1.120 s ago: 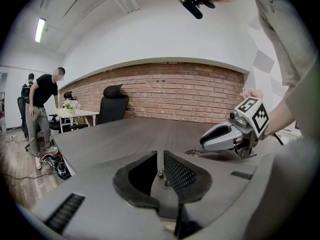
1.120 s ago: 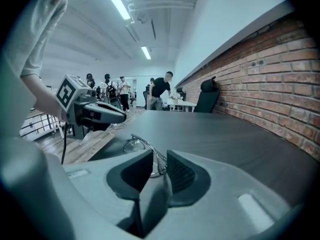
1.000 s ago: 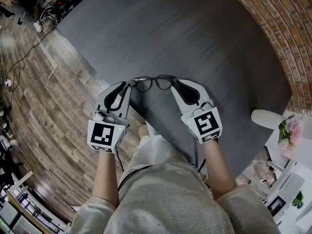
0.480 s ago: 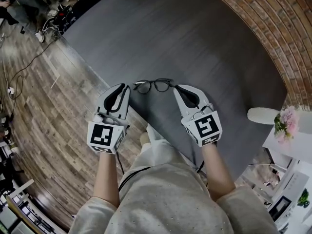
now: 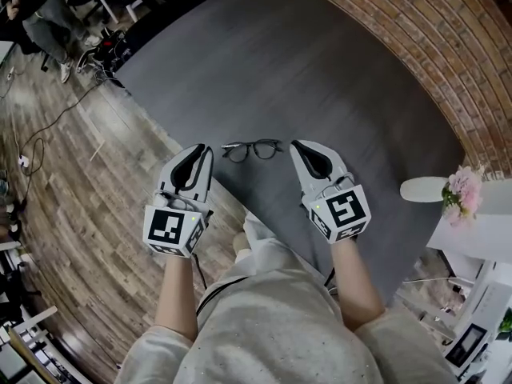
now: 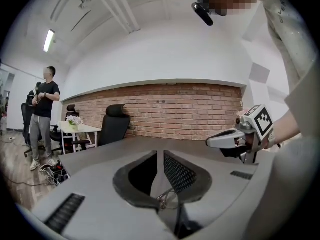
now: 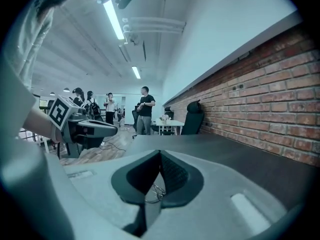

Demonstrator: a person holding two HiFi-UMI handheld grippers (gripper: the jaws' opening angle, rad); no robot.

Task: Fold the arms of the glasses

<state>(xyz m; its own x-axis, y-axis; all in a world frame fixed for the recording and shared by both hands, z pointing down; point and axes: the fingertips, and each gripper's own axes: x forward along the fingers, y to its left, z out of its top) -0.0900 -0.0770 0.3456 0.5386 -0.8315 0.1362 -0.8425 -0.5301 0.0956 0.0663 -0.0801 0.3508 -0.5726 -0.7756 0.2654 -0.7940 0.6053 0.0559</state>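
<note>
The fingers of our left gripper (image 5: 205,150) are pressed together with nothing between them, and those of our right gripper (image 5: 297,146) are the same. The glasses (image 5: 252,149) lie on the dark table (image 5: 320,70) between the two tips, touching neither.

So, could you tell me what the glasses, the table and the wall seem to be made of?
Glasses: thin dark rims, metal or plastic, too small to tell. Table: matte dark grey top, perhaps laminate. Wall: bare red brick, pale mortar joints.
</note>
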